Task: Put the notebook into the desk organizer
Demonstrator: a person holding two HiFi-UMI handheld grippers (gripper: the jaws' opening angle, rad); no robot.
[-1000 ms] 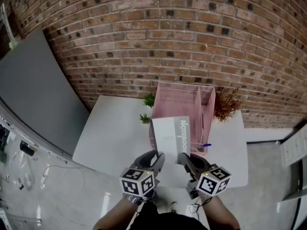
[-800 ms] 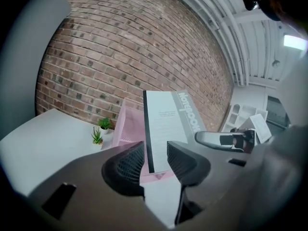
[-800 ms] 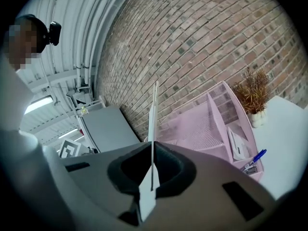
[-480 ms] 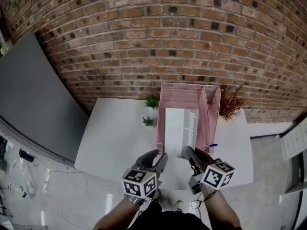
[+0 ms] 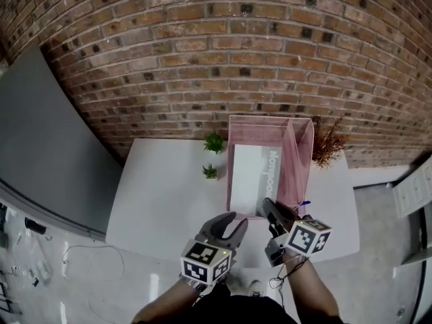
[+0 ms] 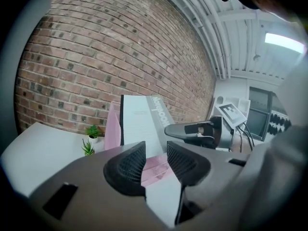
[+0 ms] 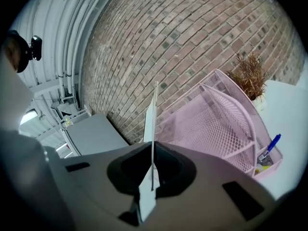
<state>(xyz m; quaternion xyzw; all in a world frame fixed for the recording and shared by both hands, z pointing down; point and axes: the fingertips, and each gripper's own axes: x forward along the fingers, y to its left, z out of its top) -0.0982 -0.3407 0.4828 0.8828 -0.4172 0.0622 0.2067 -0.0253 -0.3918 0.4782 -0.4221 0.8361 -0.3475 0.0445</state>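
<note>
The white notebook [image 5: 251, 179] with its grey spine strip stands on edge, its far part inside the wide left compartment of the pink mesh desk organizer [image 5: 300, 155]. My right gripper [image 5: 271, 208] is shut on the notebook's near edge. In the right gripper view the notebook [image 7: 154, 124] shows edge-on between the closed jaws of that gripper [image 7: 153, 165], with the organizer [image 7: 219, 124] just to its right. My left gripper [image 5: 233, 220] hangs open and empty left of the notebook's near corner. From the left gripper [image 6: 155, 161] I see the notebook [image 6: 139, 124] ahead.
Two small green potted plants [image 5: 214, 142] [image 5: 210, 172] stand left of the organizer and a dried brown plant [image 5: 327, 144] to its right. A blue pen [image 5: 304, 203] sits in the organizer's front right pocket. The brick wall [image 5: 223, 59] is close behind the white table [image 5: 162, 187].
My right gripper has pushed the notebook away from me and straightened it, from in front of the organizer to inside its left compartment. The left gripper has shifted a little right and rolled.
</note>
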